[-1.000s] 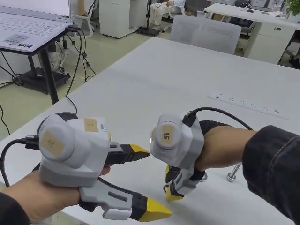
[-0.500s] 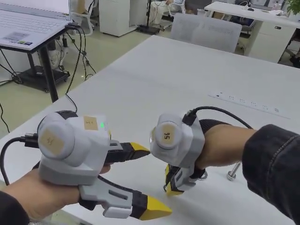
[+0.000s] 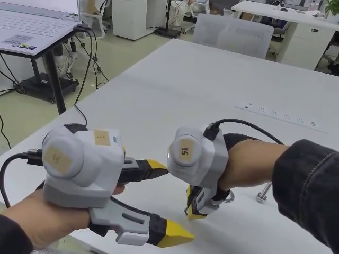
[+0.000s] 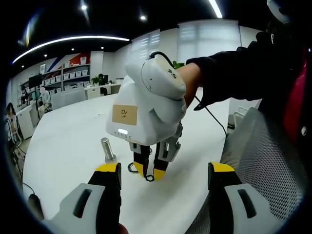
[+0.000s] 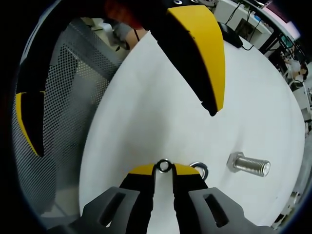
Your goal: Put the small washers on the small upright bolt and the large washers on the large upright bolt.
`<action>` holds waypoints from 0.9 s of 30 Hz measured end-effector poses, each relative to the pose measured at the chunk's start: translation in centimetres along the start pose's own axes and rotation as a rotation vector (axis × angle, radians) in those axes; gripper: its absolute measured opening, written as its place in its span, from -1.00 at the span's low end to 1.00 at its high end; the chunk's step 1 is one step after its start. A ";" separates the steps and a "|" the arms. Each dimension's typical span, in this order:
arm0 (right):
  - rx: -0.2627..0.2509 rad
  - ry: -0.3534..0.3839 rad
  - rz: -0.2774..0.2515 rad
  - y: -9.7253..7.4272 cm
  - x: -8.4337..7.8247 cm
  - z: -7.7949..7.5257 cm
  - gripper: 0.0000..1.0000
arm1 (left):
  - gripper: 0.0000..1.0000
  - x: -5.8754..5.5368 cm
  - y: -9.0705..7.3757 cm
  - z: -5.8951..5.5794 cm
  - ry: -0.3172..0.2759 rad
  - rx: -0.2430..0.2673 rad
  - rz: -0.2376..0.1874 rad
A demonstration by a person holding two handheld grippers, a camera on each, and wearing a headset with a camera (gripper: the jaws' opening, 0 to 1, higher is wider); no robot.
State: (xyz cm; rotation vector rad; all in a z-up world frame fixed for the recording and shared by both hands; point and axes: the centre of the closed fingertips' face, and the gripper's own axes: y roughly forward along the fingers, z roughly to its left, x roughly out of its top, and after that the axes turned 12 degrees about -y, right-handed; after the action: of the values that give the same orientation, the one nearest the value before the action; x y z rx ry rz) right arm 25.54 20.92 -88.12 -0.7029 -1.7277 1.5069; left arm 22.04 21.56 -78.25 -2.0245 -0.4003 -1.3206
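Note:
My right gripper (image 5: pixel 164 170) is shut on a small metal washer (image 5: pixel 164 165), held edge-on at its yellow tips just over the white table (image 3: pixel 175 90). In the left gripper view the right gripper (image 4: pixel 150 173) points down with the washer (image 4: pixel 150 177) at its tips. A second washer (image 5: pixel 199 169) lies flat on the table beside it. An upright silver bolt (image 5: pixel 248 164) stands just past that washer, and the bolt (image 3: pixel 263 192) is partly hidden by my right sleeve in the head view. My left gripper (image 3: pixel 167 201) stands open, facing the right gripper (image 3: pixel 192 213), with nothing between its fingers.
The work sits close to the table's near edge, with a mesh chair (image 5: pixel 73 83) below it. A white power strip (image 3: pixel 280 117) lies further back on the table. A laptop (image 3: pixel 32 26) stands on a side stand at the far left.
The right gripper's tips have risen very slightly with the washer. The left gripper has stayed where it was.

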 end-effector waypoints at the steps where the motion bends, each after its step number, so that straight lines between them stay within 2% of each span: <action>1: -0.001 0.003 0.001 0.0 0.0 0.0 -0.70 | 0.43 0.0 0.0 0.0 0.000 0.000 0.001; 8: -0.001 0.039 0.000 0.1 0.0 -0.1 -0.70 | 0.43 0.0 0.0 0.0 0.000 -0.001 0.000; 19: -0.003 0.035 0.004 0.0 0.1 -0.1 -0.69 | 0.43 -0.1 0.0 0.0 0.001 -0.002 0.002; 23: 0.007 0.067 -0.002 0.0 0.2 0.2 -0.64 | 0.43 -0.1 0.0 0.0 0.002 -0.002 0.001; 27: 0.001 0.052 0.001 0.0 0.2 0.1 -0.65 | 0.43 -0.1 -0.1 0.0 0.002 -0.001 0.000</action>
State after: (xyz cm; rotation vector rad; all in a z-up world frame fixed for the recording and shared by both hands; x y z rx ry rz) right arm 25.36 21.03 -88.13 -0.7364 -1.6882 1.4774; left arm 21.96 21.60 -78.28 -2.0239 -0.3980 -1.3230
